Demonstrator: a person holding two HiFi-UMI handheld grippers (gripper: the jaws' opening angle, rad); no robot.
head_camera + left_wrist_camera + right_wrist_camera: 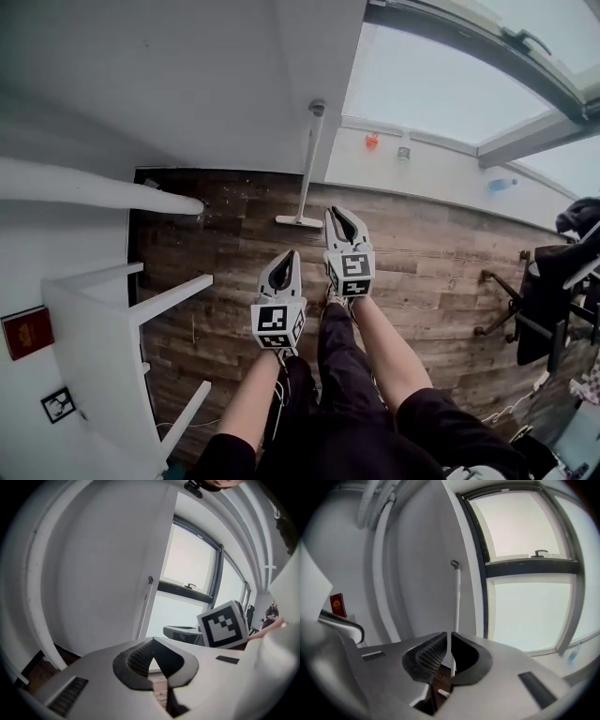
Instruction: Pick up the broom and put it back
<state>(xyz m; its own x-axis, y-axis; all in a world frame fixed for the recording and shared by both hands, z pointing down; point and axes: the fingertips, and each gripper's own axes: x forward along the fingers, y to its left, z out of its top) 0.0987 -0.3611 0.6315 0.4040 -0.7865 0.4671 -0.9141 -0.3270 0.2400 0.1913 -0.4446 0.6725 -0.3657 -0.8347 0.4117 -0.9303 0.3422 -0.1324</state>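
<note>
At the far left stands the white shelf (94, 319) with a small red booklet (25, 332) on it; nothing there concerns you. Your left gripper (285, 255) hangs over the plank floor (216, 234) with its jaws closed tip to tip and nothing in them; the left gripper view (152, 643) shows the same.

Just right of it and further off is the broom (308, 164). It stands upright in the corner, handle against the white wall (234, 84) beside the window (441, 84), head on the floor. From how it stands, it looks already put back.

If you take it again, expect a light, stiff pole. The smooth round handle will likely slide or roll in the pads, and its length will swing if you grip low. Hold around mid-handle, squarely across.

It is pale and slim, with a small dark cap on top (454, 564) and a narrow flat head. The left gripper view shows its shaft against the wall too (145, 603).

Your right gripper (338, 212) points toward the broom, apart from it. Its jaws are all but closed, a thin slit and empty (448, 634).
</note>
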